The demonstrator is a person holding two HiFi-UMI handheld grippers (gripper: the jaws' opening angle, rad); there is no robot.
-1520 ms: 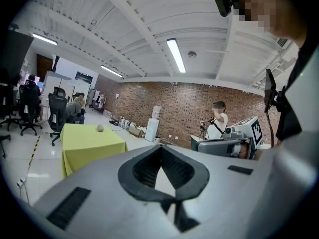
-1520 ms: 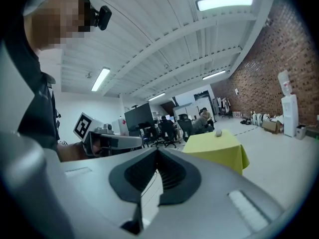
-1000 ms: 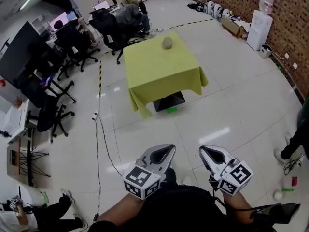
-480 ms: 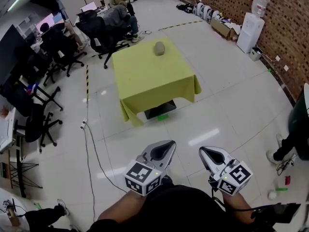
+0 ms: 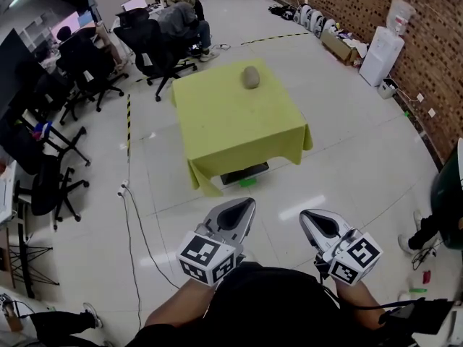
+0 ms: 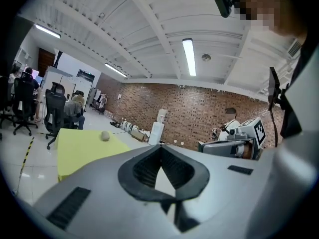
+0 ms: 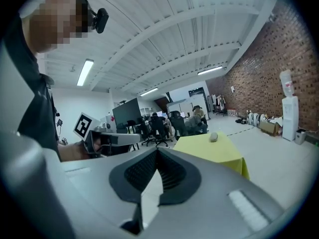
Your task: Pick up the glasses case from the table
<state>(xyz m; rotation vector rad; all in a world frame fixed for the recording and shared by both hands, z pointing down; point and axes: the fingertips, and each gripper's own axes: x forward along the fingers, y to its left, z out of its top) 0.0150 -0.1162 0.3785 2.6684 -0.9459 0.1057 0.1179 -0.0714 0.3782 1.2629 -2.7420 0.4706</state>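
**A:** What's the left claw (image 5: 244,204) up to?

**B:** It's shut, tips together, with nothing in it. The right claw (image 5: 307,216) just beside it is the same, closed and empty. Both are held out in front of the person's waist with a gap between them. Their marker cubes (image 5: 206,257) sit on the body side, and the tips point toward the bench (image 5: 217,132).

**A:** And the case (image 5: 250,76)?

**B:** It's lying on the bench, a small grey rounded thing on the yellow cloth (image 5: 268,121). It sits near the far edge, a bit right of the middle, with nothing touching it. It's well apart from both claws, with a stretch of pale tiled floor (image 5: 347,172) between them.

**A:** Anything under the bench?

**B:** A dark flat thing (image 5: 244,173) pokes out on the near side, and there's a small green bit (image 5: 248,183) next to it. I can't tell what either is.

**A:** And around it?

**B:** Black office chairs (image 5: 148,45) stand off to the far left, with someone seated (image 5: 181,16) behind the bench. A brick wall (image 5: 427,42) runs down the right side, and a white water cooler (image 5: 383,45) stands against it. A thin cable (image 5: 141,230) trails over the floor to the left of the claws.
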